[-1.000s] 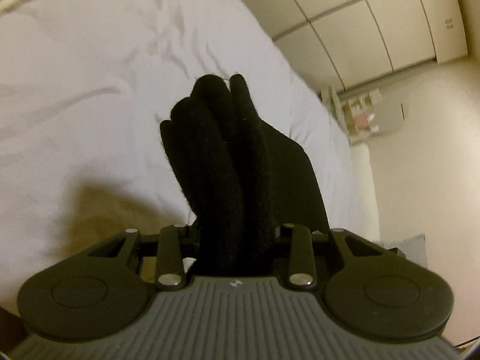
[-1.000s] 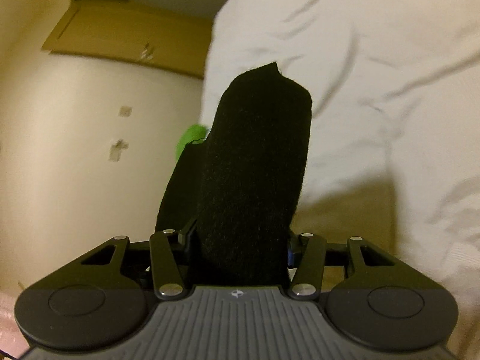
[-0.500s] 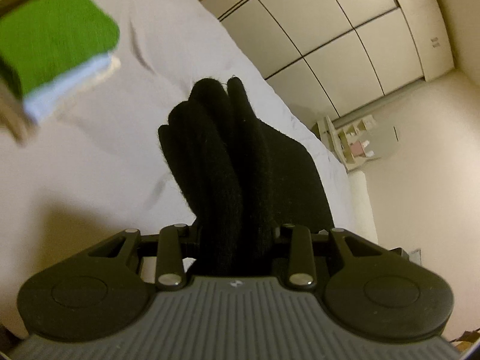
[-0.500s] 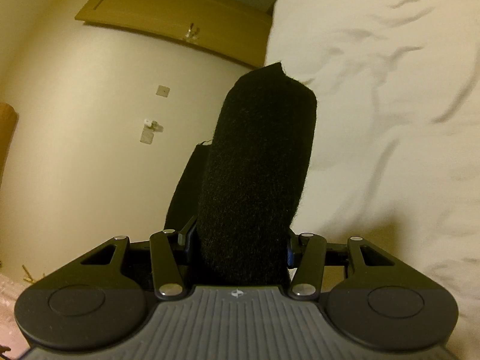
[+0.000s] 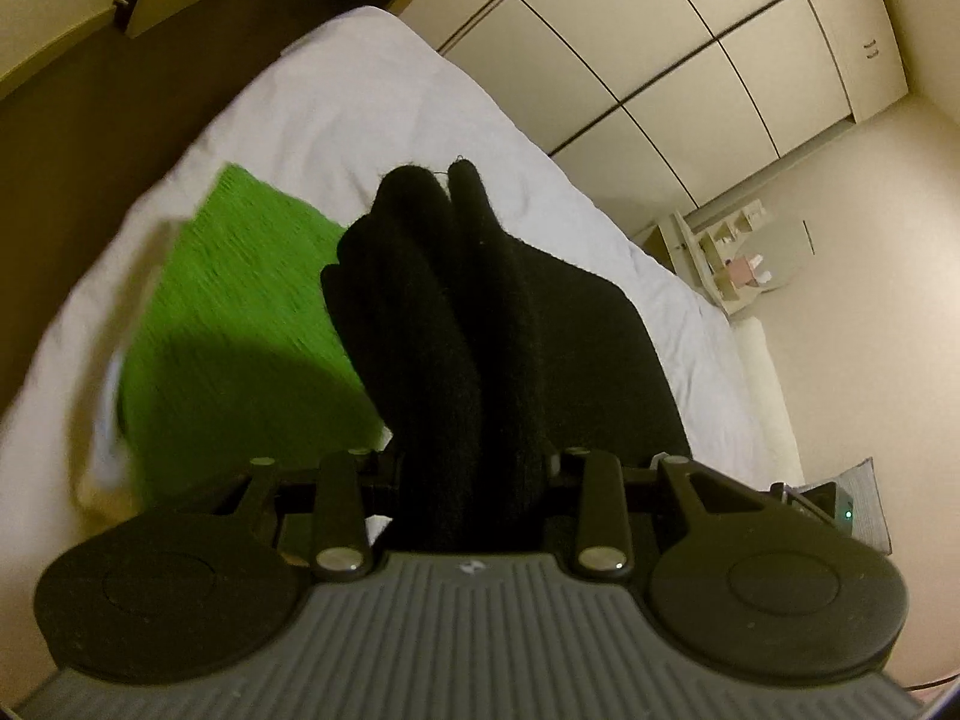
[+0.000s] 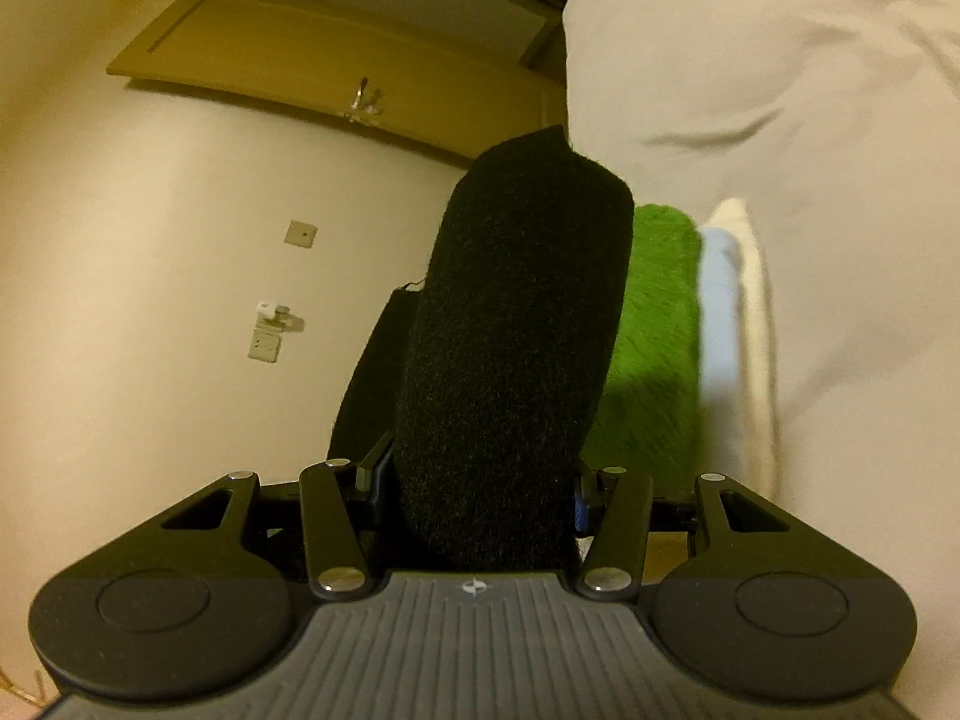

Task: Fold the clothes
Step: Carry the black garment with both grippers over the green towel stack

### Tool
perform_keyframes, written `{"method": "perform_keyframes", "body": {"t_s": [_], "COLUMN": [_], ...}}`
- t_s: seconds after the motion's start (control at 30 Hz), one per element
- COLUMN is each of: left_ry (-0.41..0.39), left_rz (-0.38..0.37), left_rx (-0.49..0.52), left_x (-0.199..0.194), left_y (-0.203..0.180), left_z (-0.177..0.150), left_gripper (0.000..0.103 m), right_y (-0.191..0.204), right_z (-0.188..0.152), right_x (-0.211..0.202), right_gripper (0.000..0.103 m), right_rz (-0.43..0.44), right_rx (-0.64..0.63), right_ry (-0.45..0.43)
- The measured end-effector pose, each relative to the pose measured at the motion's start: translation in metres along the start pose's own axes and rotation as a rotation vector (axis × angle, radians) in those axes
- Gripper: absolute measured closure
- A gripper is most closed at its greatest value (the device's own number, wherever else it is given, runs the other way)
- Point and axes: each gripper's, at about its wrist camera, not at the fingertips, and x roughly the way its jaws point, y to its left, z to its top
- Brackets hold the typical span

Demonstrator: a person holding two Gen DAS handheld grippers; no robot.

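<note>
L wrist: left gripper [image 5: 474, 468] clenched on bunched black knit garment [image 5: 456, 312] above green folded knit [image 5: 240, 330] on white bed sheet [image 5: 372, 90]; R wrist: right gripper [image 6: 480, 480] grips same cloth's thick fold, w/ risk: bulky layers slip out, fold collapses.

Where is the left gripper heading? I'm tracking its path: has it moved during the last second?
Yes. The left gripper, shut on the black garment, has travelled across the bed toward the green folded stack, which now lies just beneath it.
</note>
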Motion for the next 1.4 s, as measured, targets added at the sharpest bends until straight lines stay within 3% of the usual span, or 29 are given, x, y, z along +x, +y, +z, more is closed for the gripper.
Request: {"method": "perform_keyframes", "body": {"t_s": [0.23,0.4,0.6,0.9,0.97,1.07,1.23,1.3,1.33,1.4], "left_ry": [0.022,0.033,0.0,0.028,0.034,0.035,-0.037,-0.064,-0.07,-0.071], "left_rz": [0.01,0.014,-0.004,-0.008,0.018,0.073,0.257,0.363,0.402,0.411], "left_rx": [-0.005,0.028,0.074,0.036,0.026,0.026,0.096,0.152,0.193,0.282], "left_x": [0.033,0.057,0.071,0.084,0.089,0.087,0.05,0.035,0.029,0.021], "left_y": [0.065,0.092,0.114,0.134,0.138,0.133,0.103,0.086,0.076,0.055], "left_z": [0.04,0.059,0.064,0.051,0.054,0.06,0.059,0.055,0.052,0.042], "left_gripper": [0.073,0.073,0.073,0.067,0.061,0.06,0.06,0.067,0.077,0.087], "right_y": [-0.016,-0.033,-0.052,-0.072,-0.07,-0.062,-0.023,-0.007,0.003,0.024], "right_z": [0.015,0.021,0.025,0.011,0.011,0.014,0.011,0.006,0.001,-0.013], "right_x": [0.082,0.116,0.138,0.14,0.141,0.145,0.13,0.118,0.113,0.106], "right_gripper": [0.053,0.053,0.053,0.052,0.044,0.034,0.018,0.019,0.023,0.05], "right_rz": [-0.04,-0.068,-0.08,-0.158,-0.183,-0.237,-0.351,-0.398,-0.426,-0.496], "right_rx": [0.005,0.016,0.0,0.013,-0.001,-0.015,-0.144,-0.215,-0.272,-0.404], "right_ry": [-0.005,-0.014,-0.024,0.003,0.005,0.023,0.008,-0.01,-0.012,-0.004]}}
